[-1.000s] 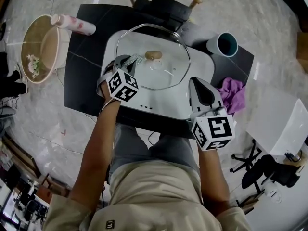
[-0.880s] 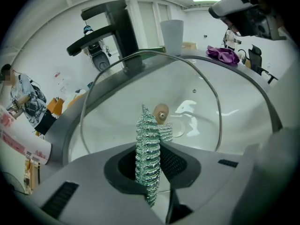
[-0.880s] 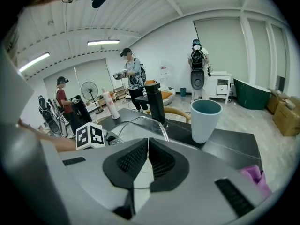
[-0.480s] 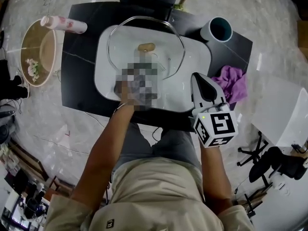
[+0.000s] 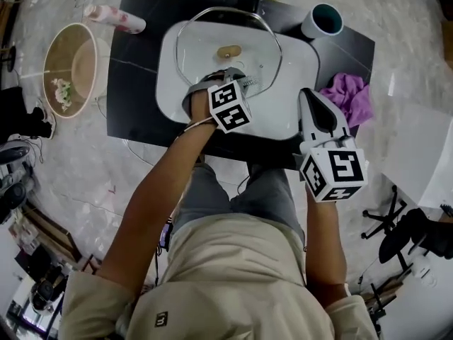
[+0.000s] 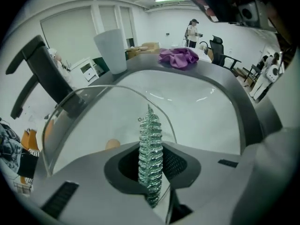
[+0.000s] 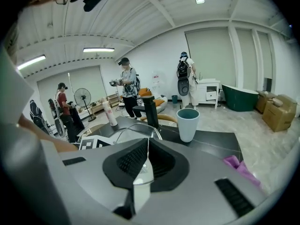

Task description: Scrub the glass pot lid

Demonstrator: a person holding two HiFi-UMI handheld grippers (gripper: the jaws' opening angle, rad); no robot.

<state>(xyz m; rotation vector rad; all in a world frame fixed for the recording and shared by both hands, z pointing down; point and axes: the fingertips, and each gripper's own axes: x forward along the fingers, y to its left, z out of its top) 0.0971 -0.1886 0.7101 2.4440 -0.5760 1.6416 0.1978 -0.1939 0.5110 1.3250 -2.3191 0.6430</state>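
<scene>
Clamping scourer point(image 6: 150, 144) tight between left gripper point(image 5: 230, 82) jaws, tip at lid point(image 5: 205, 37) near edge, ready for rubbing glass; lid inside basin point(image 5: 290, 94). Right gripper point(image 5: 316, 115) jaws together, empty, held aside, out of way.

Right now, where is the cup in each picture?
Head view: the cup is at the top right.
Left gripper view: the cup is at the upper left, beyond the glass lid.
Right gripper view: the cup is just right of the middle.
Shared landmark: the purple cloth shows in all three, and lies right of the cup in both gripper views.
</scene>
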